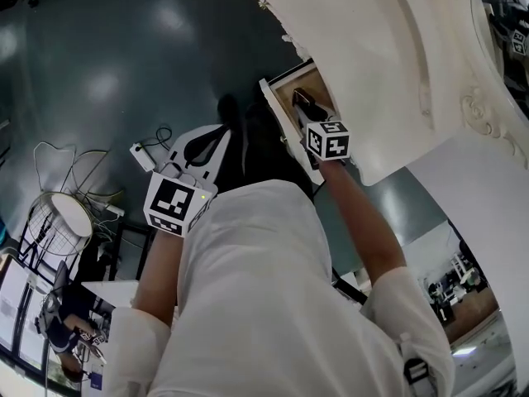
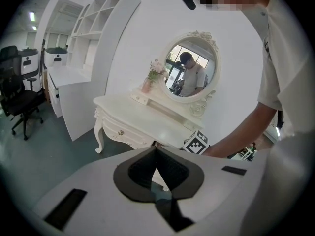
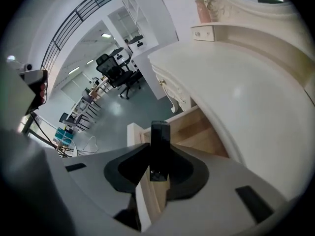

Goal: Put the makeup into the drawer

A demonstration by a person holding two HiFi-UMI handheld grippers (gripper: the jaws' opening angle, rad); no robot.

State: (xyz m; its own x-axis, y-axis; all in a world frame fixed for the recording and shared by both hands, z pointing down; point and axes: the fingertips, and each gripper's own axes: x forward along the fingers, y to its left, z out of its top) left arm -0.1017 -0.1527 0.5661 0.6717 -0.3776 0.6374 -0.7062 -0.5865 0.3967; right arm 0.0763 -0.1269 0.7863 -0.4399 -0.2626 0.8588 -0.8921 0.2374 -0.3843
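Makeup: black tube (image 3: 160,134), long axis along the jaws, clamped in our right hand-held gripper (image 3: 158,157), just above the open drawer (image 3: 199,132). Our left hand-held gripper (image 2: 157,151) is closed, empty, farther off.

A: A white short-sleeved shirt (image 1: 264,304) is worn, and it is seen loose and plain across the back.
B: Noted. The left tongs (image 2: 156,152) are shown in pale grey, with black textured pads set in a dark rounded recess.
A: The same build is seen on the right tongs (image 3: 159,149): a pale grey shell, black pads, and black rectangular slots let into the housing.
B: Each is topped by a cube faced with black-and-white square markers: the left cube (image 1: 175,205) and the right cube (image 1: 329,141).
A: A small yellow-green light is picked out near the left cube's edge.
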